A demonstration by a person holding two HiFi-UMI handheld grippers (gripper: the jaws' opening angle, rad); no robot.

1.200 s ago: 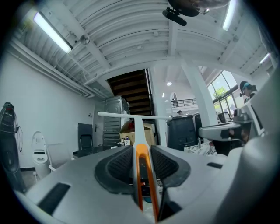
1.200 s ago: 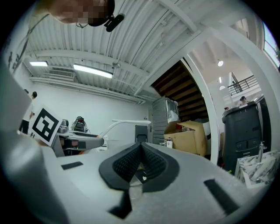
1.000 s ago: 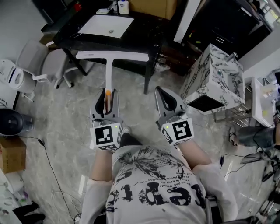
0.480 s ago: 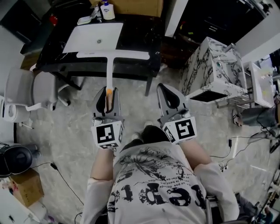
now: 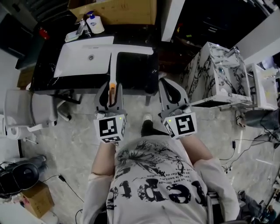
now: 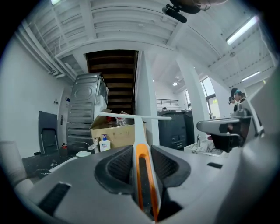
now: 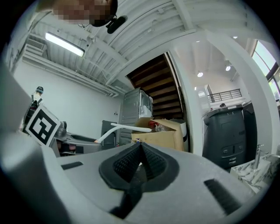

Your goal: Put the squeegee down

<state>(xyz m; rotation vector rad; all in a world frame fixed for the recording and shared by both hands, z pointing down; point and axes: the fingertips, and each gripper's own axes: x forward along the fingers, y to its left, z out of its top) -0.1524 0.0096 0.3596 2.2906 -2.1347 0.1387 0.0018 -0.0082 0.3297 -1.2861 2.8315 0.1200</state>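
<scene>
The squeegee [image 5: 112,70] has a white handle with an orange grip and a long white blade. My left gripper [image 5: 110,89] is shut on its grip, holding it level. The blade hangs over the black table [image 5: 140,74], just right of the white sink basin [image 5: 83,57]. In the left gripper view the squeegee [image 6: 139,127] runs straight out between the pads of that gripper [image 6: 141,153]. My right gripper [image 5: 171,89] is level beside it at the table's front edge, shut and empty. From the right gripper [image 7: 141,148] the squeegee [image 7: 124,127] shows off to the left.
A soap bottle [image 5: 94,24] and a cardboard box [image 5: 127,11] stand at the back of the table. A marble-patterned cabinet [image 5: 218,74] is to the right and a grey chair [image 5: 26,109] to the left. The person's legs are on the stone floor below.
The person has walked up to the table. Both grippers came forward with them, and the squeegee blade went from in front of the table edge to over its top.
</scene>
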